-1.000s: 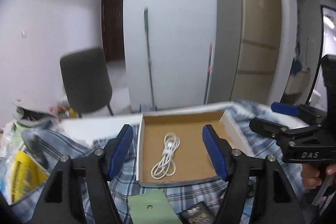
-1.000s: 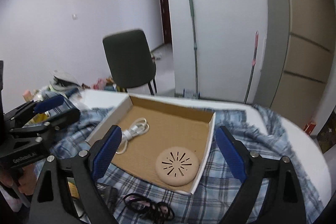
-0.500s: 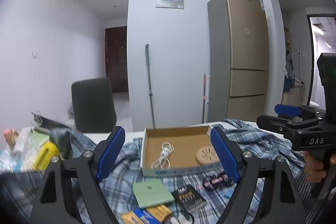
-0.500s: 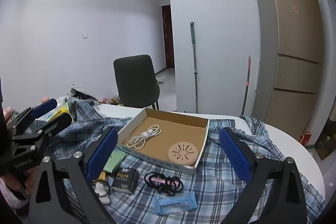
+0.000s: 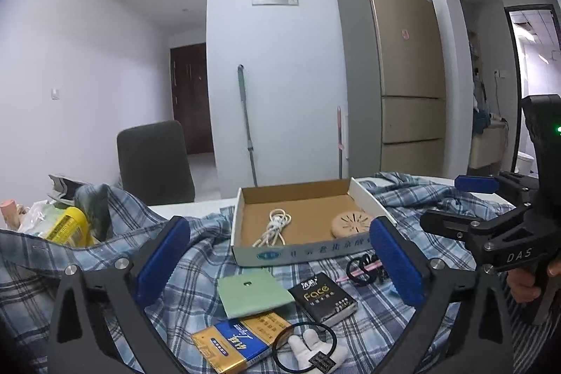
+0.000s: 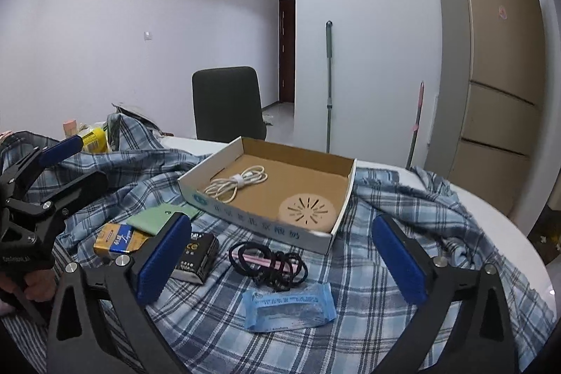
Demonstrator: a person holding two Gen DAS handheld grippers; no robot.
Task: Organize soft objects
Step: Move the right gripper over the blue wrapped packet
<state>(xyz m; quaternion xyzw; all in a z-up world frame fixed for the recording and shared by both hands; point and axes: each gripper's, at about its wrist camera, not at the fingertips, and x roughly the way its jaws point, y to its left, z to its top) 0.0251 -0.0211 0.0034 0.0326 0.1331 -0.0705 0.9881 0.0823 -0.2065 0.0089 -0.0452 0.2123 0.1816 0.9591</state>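
A shallow cardboard box (image 5: 301,249) (image 6: 245,219) sits on a blue plaid cloth (image 6: 403,209). In it lie a coiled white cable (image 5: 275,226) (image 6: 235,183) and a round tan pad (image 5: 352,223) (image 6: 308,211). In front of the box lie black hair ties with a pink stick (image 6: 270,263) (image 5: 363,267), a blue tissue pack (image 6: 289,305), a black Face box (image 5: 324,297) (image 6: 196,256), a green pouch (image 5: 252,291), a yellow-blue pack (image 5: 238,342) and a white plush piece (image 5: 312,351). My left gripper (image 5: 277,258) and right gripper (image 6: 280,256) are both open and empty, held above these items.
A dark chair (image 6: 228,104) stands behind the table. A yellow packet (image 5: 68,226) and clutter lie at the far left. A fridge (image 5: 396,76) and a mop (image 5: 247,128) stand by the back wall. The white table edge (image 6: 498,223) shows at the right.
Both grippers have pulled back and up from over the box. The loose items in front of the box have come into view. Both stay open.
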